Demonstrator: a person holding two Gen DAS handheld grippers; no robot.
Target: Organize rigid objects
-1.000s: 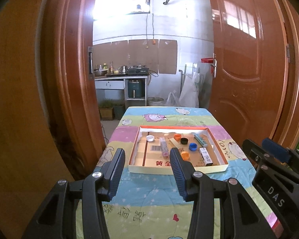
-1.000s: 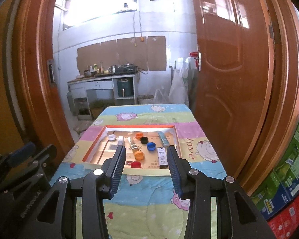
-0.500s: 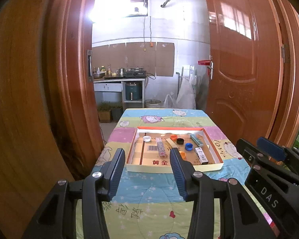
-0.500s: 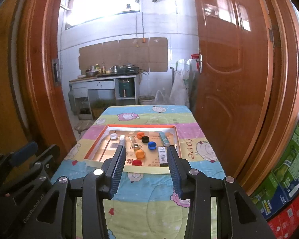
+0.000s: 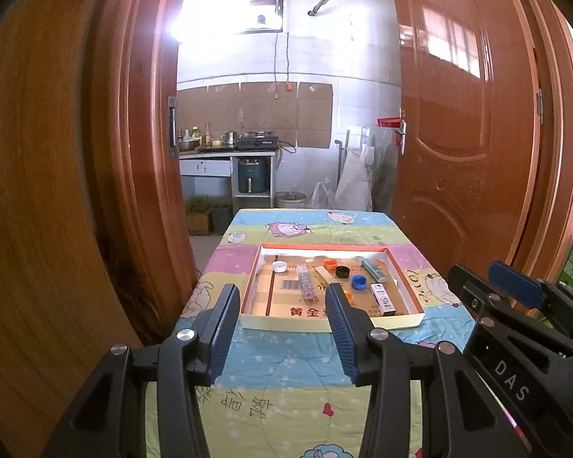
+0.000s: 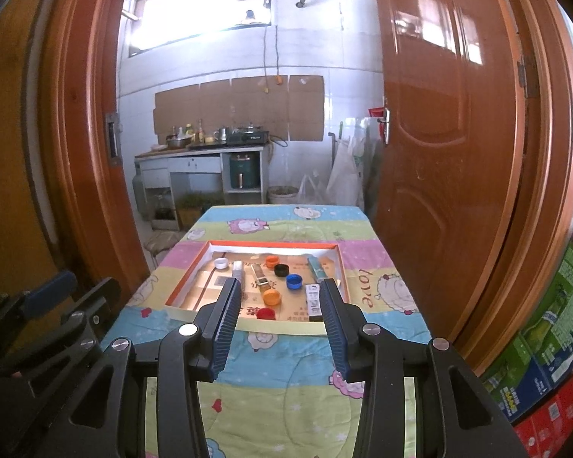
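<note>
Right wrist view: shallow cardboard tray (image 6: 195, 267) sits mid-frame on a cartoon-print cloth (image 6: 286, 366), holding the rigid items loose: caps in white (image 6: 220, 263), black (image 6: 281, 269), blue (image 6: 294, 281), orange (image 6: 271, 297), red (image 6: 266, 313), plus small boxes (image 6: 312, 297). Right gripper (image 6: 277, 320) and left gripper (image 5: 282, 324) both hang above the near cloth, jaws spread, nothing held, likely staged for a reach. Low tray walls should allow entry from above. Wooden doors (image 6: 439, 152) crowd both frame sides; the lower-frame cloth offers free room.

Shallow cardboard tray (image 6: 179, 293) on the table, holding loose bottle caps (image 6: 294, 281) and small boxes (image 6: 312, 299).
</note>
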